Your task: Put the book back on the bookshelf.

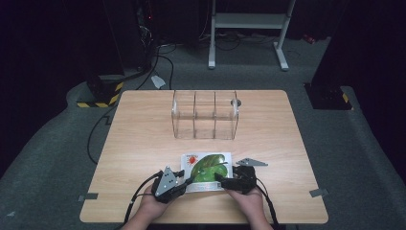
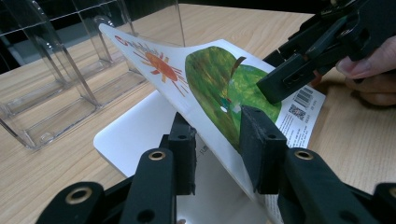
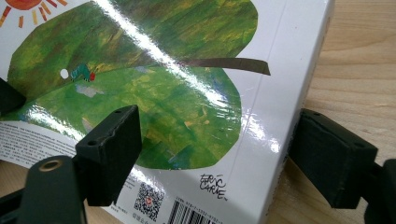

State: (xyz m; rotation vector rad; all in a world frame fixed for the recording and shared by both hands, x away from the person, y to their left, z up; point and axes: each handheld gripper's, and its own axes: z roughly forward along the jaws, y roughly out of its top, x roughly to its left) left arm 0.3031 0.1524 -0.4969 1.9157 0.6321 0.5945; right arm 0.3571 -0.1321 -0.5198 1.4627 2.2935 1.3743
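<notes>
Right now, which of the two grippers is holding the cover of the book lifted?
The left gripper: its jaws pinch the raised cover of the book. The right gripper stands open astride the book's spine, not clamping it.

Lab, dark room, cables (image 1: 160, 60), equipment stand (image 1: 249, 28)
</notes>
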